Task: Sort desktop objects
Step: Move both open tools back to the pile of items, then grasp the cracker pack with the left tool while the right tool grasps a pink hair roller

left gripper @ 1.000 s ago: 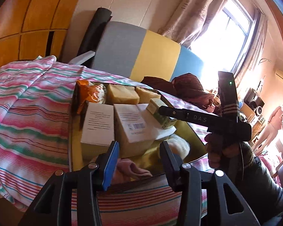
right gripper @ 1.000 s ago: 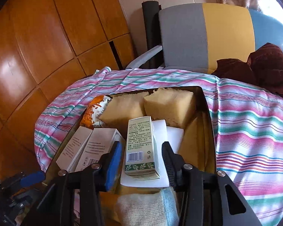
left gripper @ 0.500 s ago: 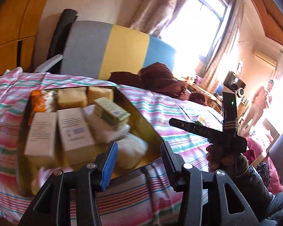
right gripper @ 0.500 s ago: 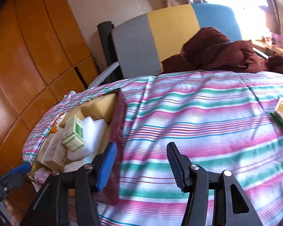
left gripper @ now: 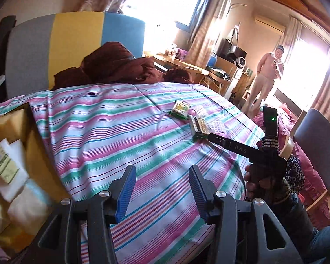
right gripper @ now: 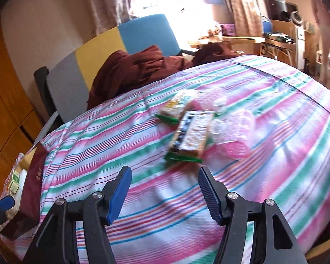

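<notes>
Hovering grippers: two, one in each hand, both above the striped cloth [left gripper: 112, 132] and both empty.
Left gripper [left gripper: 161, 189]: jaws spread wide, nothing between the blue pads; it sits over the near edge of the cloth, with the box just to its left.
Right gripper [right gripper: 164, 194]: jaws likewise parted and released, holding nothing; it points at the packets lying just ahead of its tips. In the left wrist view its black body [left gripper: 248, 149] shows at the right, gripped by a hand [left gripper: 266, 182].
Packets on the cloth: two green-edged ones that I can count, the near packet [right gripper: 191, 136] lying lengthwise toward the right gripper, the far packet [right gripper: 176, 107] just behind it and touching or nearly so.
Clear plastic items [right gripper: 233, 129]: beside the near packet on its right; blurred, so their number is uncertain.
Box [left gripper: 30, 145]: one, at the left end of the cloth, well apart from the packets, yellow inside.
Contents of box: one green-printed carton [left gripper: 2, 160] lying on white pieces [left gripper: 13, 176]; the rest is cut off by the frame.
Chair [left gripper: 77, 37]: one behind the table, grey, yellow and blue, with dark red fabric [left gripper: 114, 66] heaped on it.
Person [left gripper: 266, 77]: one, standing far off by the bright window.
</notes>
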Motion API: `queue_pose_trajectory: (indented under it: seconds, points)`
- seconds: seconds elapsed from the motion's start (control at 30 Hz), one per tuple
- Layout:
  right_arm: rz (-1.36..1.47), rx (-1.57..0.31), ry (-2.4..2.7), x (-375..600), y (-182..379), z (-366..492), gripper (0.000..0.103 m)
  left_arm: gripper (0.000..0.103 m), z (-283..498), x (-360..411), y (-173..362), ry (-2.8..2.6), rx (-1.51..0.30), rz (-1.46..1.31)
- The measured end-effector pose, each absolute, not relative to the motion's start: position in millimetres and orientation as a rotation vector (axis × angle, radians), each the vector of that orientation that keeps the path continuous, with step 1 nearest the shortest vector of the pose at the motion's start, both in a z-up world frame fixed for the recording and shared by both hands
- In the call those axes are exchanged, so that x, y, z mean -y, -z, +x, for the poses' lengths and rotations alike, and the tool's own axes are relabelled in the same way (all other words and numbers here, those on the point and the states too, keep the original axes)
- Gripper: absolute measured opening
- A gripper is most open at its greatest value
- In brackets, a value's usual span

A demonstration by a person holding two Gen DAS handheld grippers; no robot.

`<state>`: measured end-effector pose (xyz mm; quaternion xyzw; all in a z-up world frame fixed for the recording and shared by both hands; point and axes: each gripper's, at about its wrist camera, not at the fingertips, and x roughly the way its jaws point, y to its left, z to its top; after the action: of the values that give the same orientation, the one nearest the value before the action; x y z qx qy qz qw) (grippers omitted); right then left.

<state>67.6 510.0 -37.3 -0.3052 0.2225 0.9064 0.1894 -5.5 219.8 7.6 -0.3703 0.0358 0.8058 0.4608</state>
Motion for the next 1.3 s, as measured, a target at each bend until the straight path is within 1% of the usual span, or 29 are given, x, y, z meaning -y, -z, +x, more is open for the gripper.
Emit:
queue_pose_trajectory:
  seconds: [0.27, 0.43, 0.6, 0.63, 0.7, 0.77, 1.1, 1.17, 1.2, 1.3]
  points:
    - [-0.765, -0.695, -2.398, -568.2, 48.6, 102.6, 0.065, 0.051, -21.9, -327.9, 6.6, -1.828, -0.206, -0.972]
    - [-0.757, -0.69, -2.374, -580.1, 61.4, 103.7, 0.068, 0.051, -38.6, -383.2, 23.2, -1.762, -0.232, -1.048]
    - [-0.659, -0.726, -2.384, -588.1, 66.2, 109.8, 0.069, 0.051, -45.5, -428.8, 38.2, -1.737, -0.314, -1.057]
    - [-0.633, -0.753, -2.388, -590.5, 67.4, 112.0, 0.069, 0.051, -46.3, -436.8, 40.7, -1.739, -0.33, -1.055]
    - [-0.591, -0.803, -2.397, -594.9, 69.6, 115.3, 0.07, 0.055, -47.8, -450.9, 45.0, -1.73, -0.36, -1.05]
    - [-0.558, -0.842, -2.408, -598.3, 71.4, 117.4, 0.07, 0.056, -48.6, -464.2, 50.8, -1.713, -0.379, -1.058]
    - [-0.546, -0.833, -2.443, -597.8, 72.2, 111.3, 0.079, 0.056, -52.7, -499.2, 71.8, -1.71, -0.465, -1.057]
    - [-0.552, -0.827, -2.447, -597.2, 72.1, 110.2, 0.081, 0.055, -52.8, -499.1, 72.0, -1.716, -0.468, -1.042]
    - [-0.556, -0.824, -2.449, -596.9, 72.0, 109.7, 0.082, 0.053, -52.6, -496.9, 71.6, -1.723, -0.461, -1.034]
    - [-0.574, -0.811, -2.445, -595.7, 71.6, 107.5, 0.082, 0.052, -47.7, -482.3, 70.9, -1.747, -0.472, -1.003]
